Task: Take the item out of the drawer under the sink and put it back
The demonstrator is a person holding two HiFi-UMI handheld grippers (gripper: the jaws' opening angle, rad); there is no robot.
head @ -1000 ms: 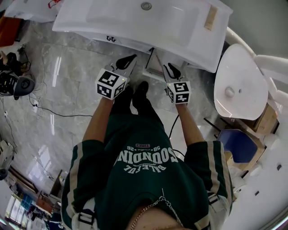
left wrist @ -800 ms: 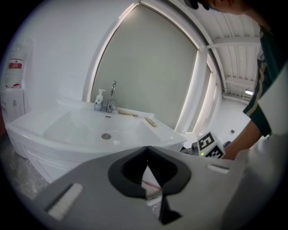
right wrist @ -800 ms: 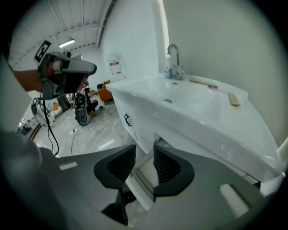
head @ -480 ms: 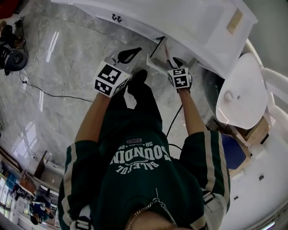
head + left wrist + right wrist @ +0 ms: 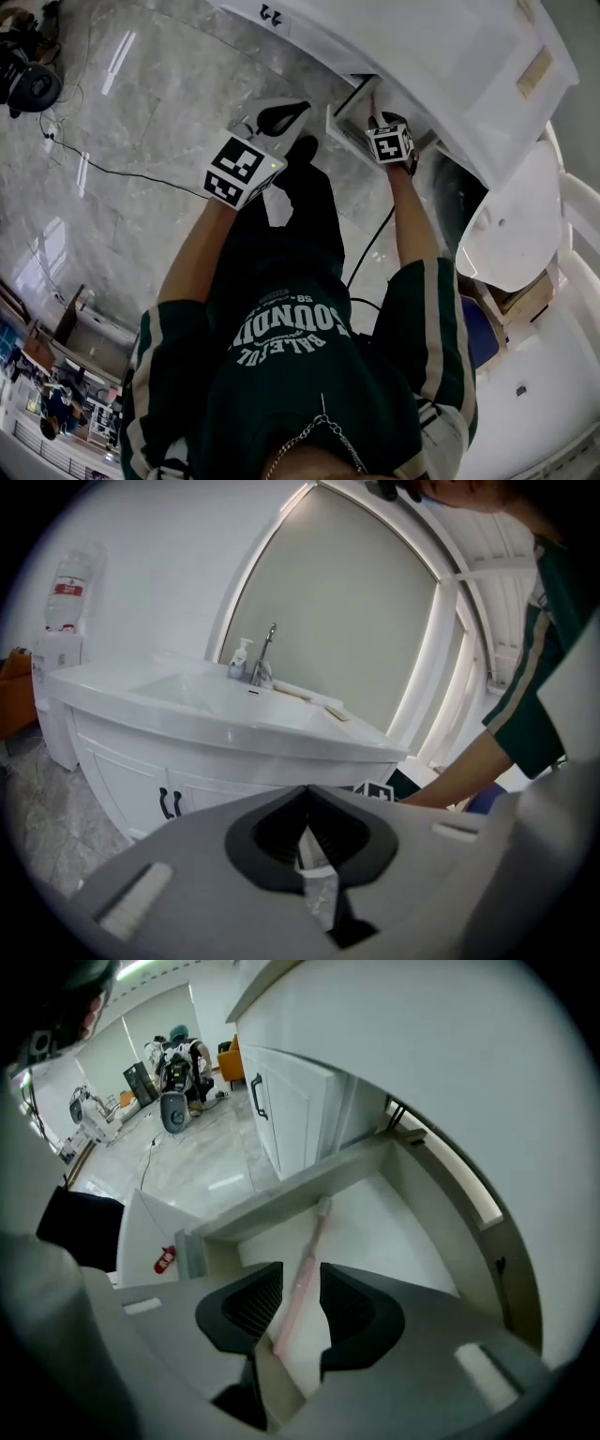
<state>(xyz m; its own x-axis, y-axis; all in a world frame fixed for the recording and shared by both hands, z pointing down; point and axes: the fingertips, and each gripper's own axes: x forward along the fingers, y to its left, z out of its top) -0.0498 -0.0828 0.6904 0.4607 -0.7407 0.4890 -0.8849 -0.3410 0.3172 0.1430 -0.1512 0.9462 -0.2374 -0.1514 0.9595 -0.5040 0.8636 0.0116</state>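
A thin pink toothbrush [image 5: 307, 1258] lies on the white bottom of the open drawer [image 5: 384, 1218] under the sink counter [image 5: 450, 56]. My right gripper [image 5: 302, 1283] is reached into that drawer [image 5: 345, 124], and its jaws stand open on either side of the toothbrush handle with a gap at each pad. The head view shows only its marker cube and rear [image 5: 391, 142] at the drawer mouth. My left gripper [image 5: 281, 117] hangs in the air left of the drawer. Its tips [image 5: 305, 794] meet, shut on nothing.
The white vanity with basin [image 5: 216, 700], tap [image 5: 265, 653] and black door handles [image 5: 169, 803] stands ahead. A white toilet-like fixture [image 5: 511, 225] is at the right. A black cable [image 5: 103, 169] runs over the marble floor. Equipment [image 5: 173, 1110] stands farther back.
The right gripper has gone forward from in front of the vanity into the open drawer under the counter. The left gripper has stayed in the air to the left.
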